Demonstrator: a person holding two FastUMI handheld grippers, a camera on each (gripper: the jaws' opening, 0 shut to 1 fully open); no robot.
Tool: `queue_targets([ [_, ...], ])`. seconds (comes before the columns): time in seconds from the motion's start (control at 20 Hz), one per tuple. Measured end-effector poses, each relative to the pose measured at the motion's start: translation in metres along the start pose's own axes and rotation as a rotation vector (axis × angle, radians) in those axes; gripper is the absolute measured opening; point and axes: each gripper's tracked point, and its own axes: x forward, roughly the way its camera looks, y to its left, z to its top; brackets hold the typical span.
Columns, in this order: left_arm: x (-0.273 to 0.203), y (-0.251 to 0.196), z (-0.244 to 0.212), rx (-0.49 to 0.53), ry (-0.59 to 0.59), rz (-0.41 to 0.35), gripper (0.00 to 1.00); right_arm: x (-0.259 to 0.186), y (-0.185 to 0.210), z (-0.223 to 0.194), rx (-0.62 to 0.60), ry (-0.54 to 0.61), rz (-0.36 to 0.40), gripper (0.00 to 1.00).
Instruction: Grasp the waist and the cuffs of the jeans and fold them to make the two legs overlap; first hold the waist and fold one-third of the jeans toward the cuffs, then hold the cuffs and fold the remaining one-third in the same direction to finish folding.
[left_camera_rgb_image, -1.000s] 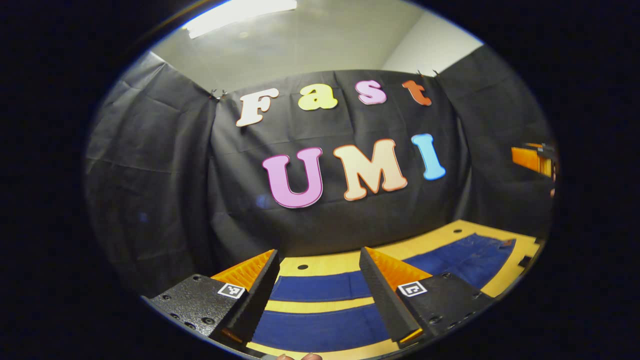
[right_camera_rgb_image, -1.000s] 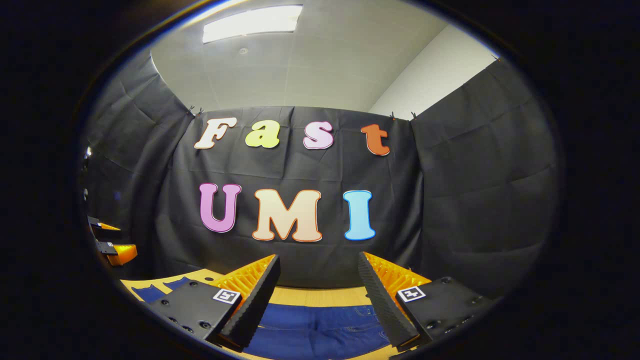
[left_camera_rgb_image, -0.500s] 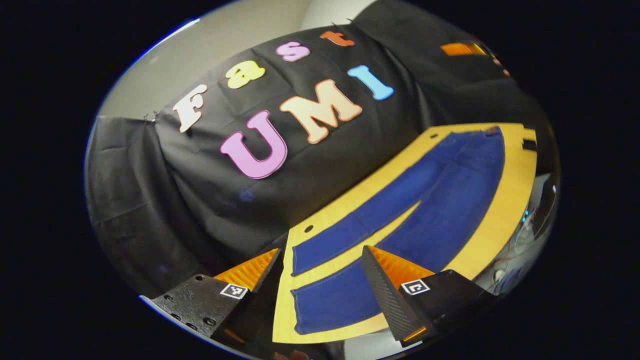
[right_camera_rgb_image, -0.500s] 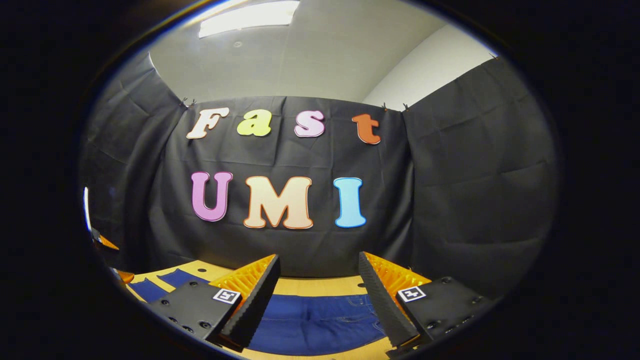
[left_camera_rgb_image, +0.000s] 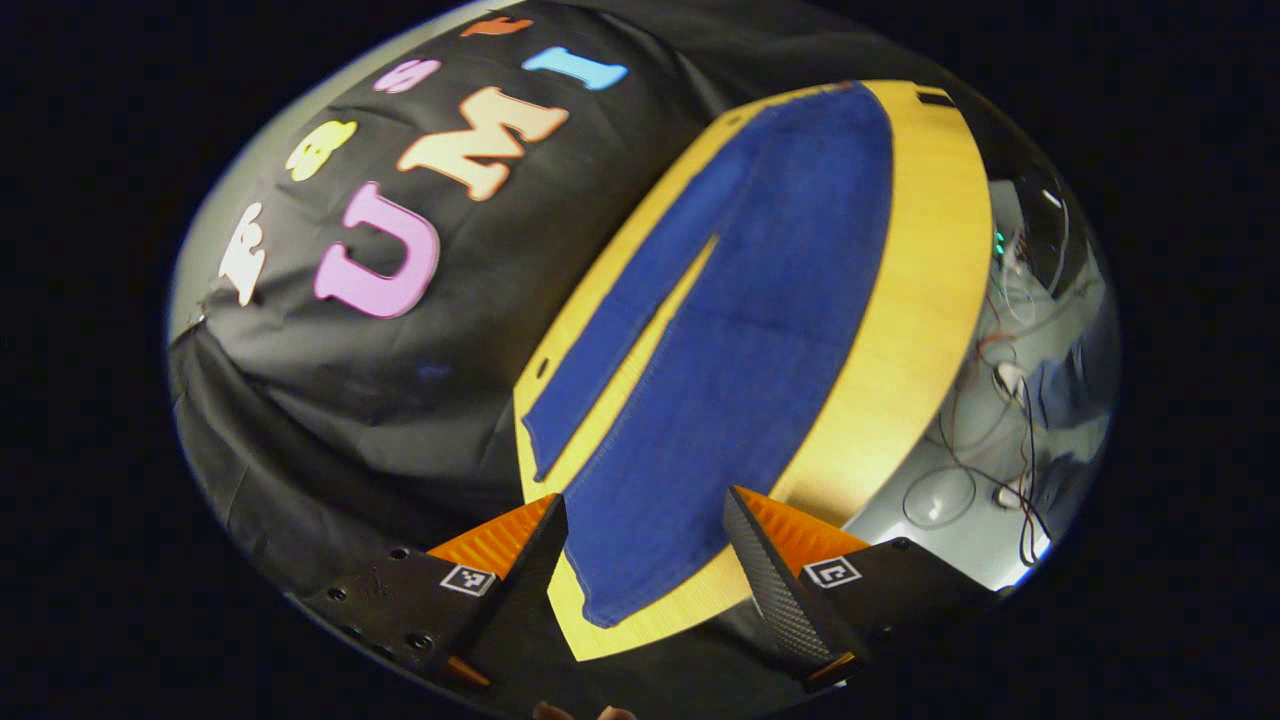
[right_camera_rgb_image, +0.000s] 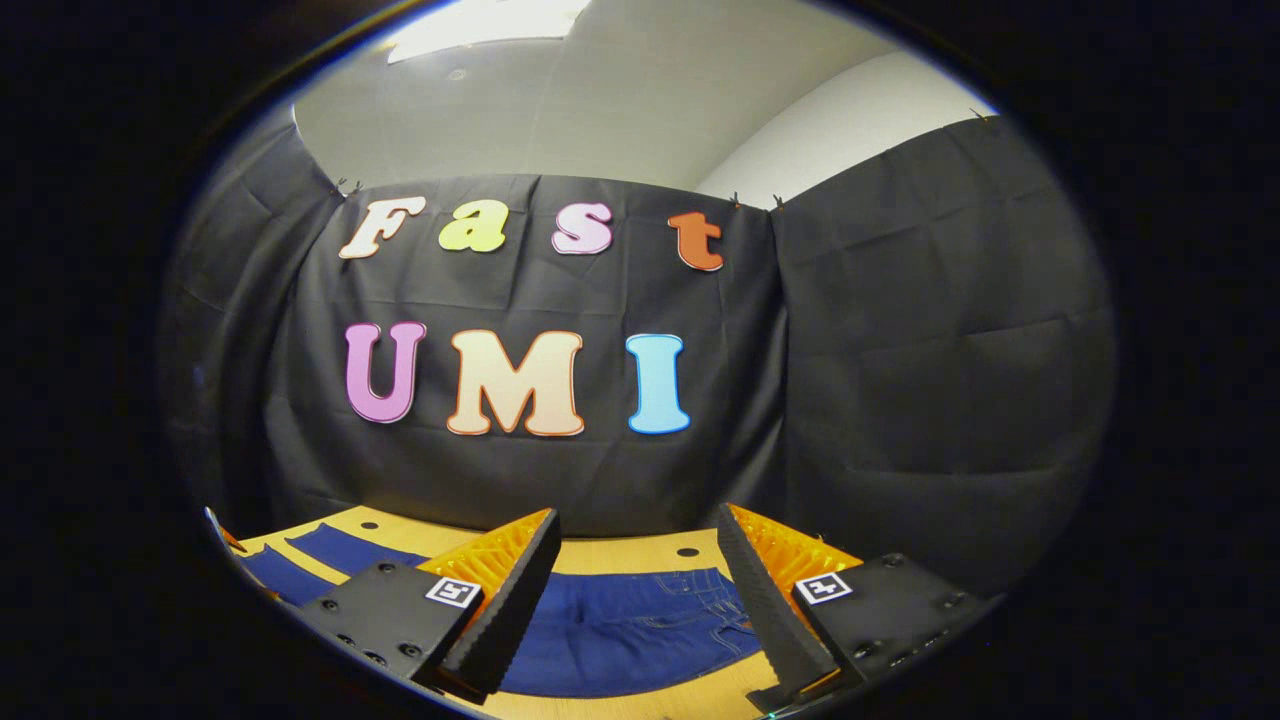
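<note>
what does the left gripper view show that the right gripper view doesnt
Left gripper view: the jeans nearly whole, both legs flat and parted down to the cuffs, plus cables on the floor past the table edge, with the left claw open above the cuffs. Right gripper view: the ceiling light and the jeans' waist end between the open right claw. Both: jeans, wooden table, black cloth wall.

The left gripper view was rolled steeply, looking from above the cuff end down the length of the jeans (left_camera_rgb_image: 740, 330) on the counter (left_camera_rgb_image: 910, 330). The right gripper view sat level and low near the waist end, facing the booth wall (right_camera_rgb_image: 900, 380). Both took in the jeans, counter and wall.
</note>
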Motion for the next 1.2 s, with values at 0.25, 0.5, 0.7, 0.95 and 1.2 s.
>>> queue_targets([
  [0.25,0.021,-0.017,-0.026,0.08,0.078,-0.059,0.95,-0.007,-0.019,-0.007,-0.015,0.021,-0.06,0.99],
  [0.5,0.037,-0.017,-0.012,0.2,0.06,-0.112,0.86,-0.01,-0.03,-0.013,-0.021,0.03,-0.098,0.99],
  [0.7,0.059,-0.018,-0.012,0.241,0.068,-0.153,0.83,-0.007,-0.027,-0.022,-0.025,0.047,-0.097,0.99],
  [0.95,0.06,-0.034,-0.012,0.227,0.1,-0.196,0.13,-0.002,-0.022,-0.029,-0.058,0.061,-0.068,0.98],
  [1.2,0.063,-0.031,-0.016,0.148,0.114,-0.204,0.0,0.014,-0.028,-0.076,-0.2,0.164,0.03,0.96],
])
